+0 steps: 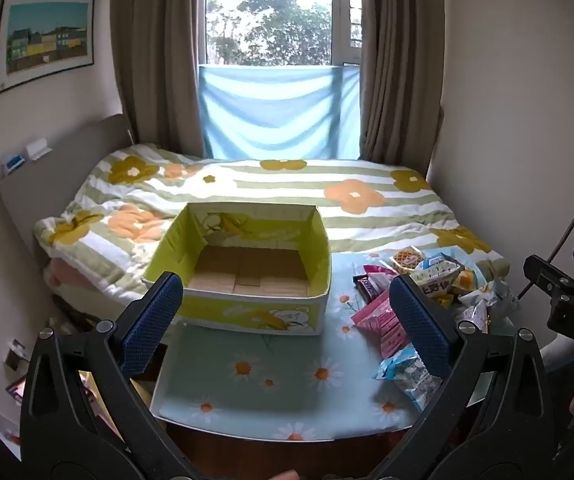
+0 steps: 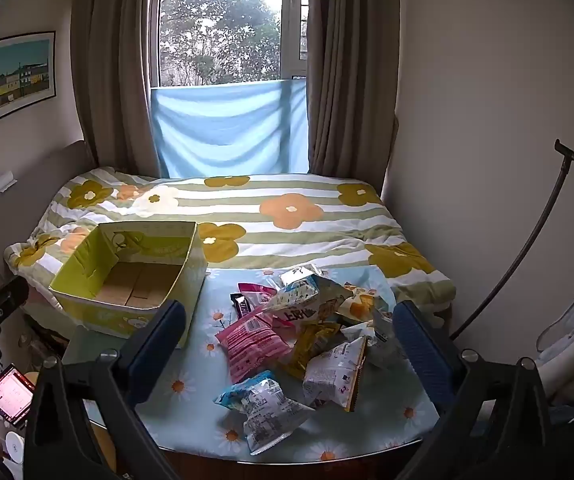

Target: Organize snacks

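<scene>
A yellow-green cardboard box [image 1: 247, 272] with a bear print stands open-topped on the left of a small table with a daisy-print cloth [image 1: 279, 376]; its brown floor shows bare. A heap of snack packets [image 1: 419, 292] lies on the table's right side. My left gripper [image 1: 287, 320] hangs open above the table's near edge, nothing between its blue pads. In the right wrist view the box [image 2: 135, 284] is at left and the snack packets [image 2: 307, 336] spread ahead, a pink packet [image 2: 251, 340] and a blue-white one [image 2: 263, 408] nearest. My right gripper [image 2: 291, 344] stands open over them, touching none.
A bed with a flower-and-stripe quilt [image 1: 287, 196] runs behind the table up to a curtained window. A phone with a lit screen [image 2: 7, 396] sits low at the left. A dark curved stand [image 2: 527, 240] rises by the right wall. The right gripper's body [image 1: 571, 300] shows at the right edge.
</scene>
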`<state>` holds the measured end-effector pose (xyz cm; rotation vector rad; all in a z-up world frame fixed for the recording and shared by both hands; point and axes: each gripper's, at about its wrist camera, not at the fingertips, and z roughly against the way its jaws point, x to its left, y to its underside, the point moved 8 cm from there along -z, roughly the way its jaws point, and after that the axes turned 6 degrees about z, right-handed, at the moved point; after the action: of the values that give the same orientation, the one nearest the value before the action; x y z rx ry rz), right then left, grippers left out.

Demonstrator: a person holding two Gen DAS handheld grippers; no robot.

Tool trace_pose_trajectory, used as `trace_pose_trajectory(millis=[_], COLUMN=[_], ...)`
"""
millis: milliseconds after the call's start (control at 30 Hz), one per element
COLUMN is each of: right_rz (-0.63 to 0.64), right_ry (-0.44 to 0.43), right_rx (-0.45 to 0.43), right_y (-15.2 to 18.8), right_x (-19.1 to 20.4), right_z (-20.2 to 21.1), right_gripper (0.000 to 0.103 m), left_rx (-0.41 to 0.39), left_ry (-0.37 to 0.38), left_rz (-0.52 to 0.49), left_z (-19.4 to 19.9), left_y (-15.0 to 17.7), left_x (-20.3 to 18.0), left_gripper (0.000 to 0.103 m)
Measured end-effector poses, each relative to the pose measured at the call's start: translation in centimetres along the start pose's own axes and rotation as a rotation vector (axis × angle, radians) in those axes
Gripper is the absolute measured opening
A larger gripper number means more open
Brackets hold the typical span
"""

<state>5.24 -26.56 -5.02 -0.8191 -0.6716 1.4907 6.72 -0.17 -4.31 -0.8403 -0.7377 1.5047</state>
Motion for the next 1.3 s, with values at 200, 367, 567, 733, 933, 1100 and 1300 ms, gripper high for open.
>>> trace_pose_trajectory(millis=[200, 367, 567, 733, 933, 1100, 1300], right_rz=[-0.003, 0.0, -0.009, -0.008, -0.001, -0.001, -0.005], right_ry=[0.01, 0.007, 0.006, 0.005, 0.008, 0.006, 0.005], right_rx=[-0.014, 0.005, 0.007, 0.007, 0.007, 0.008, 0.008], right_y=[0.0, 0.2, 0.4, 0.3, 0.5, 0.5, 0.4], right_x=[0.1, 0.1, -0.1, 0.0, 0.0, 0.2, 0.1], right_z=[0.2, -0.2, -0.2, -0.1, -0.2, -0.1, -0.1], right_gripper=[0.103, 0.103, 0.103, 0.103, 0.103, 0.103, 0.103], left_rx=[0.023, 0.019, 0.027, 0.021, 0.021, 0.019, 0.022], left_ry=[-0.004, 0.011, 0.015, 0.012, 0.015, 0.02, 0.019], left_rz=[0.006, 0.005, 0.004, -0.001, 0.0, 0.004, 0.006], left_z=[-0.8, -1.5, -1.3, -1.0, -0.9, -0.5, -0.3], left_y=[0.4, 0.7, 0.6, 0.5, 0.5, 0.5, 0.5], left_x=[0.3, 0.3, 0.0, -0.1, -0.2, -0.2, -0.2], left_gripper=[0.103, 0.103, 0.103, 0.103, 0.103, 0.103, 0.103])
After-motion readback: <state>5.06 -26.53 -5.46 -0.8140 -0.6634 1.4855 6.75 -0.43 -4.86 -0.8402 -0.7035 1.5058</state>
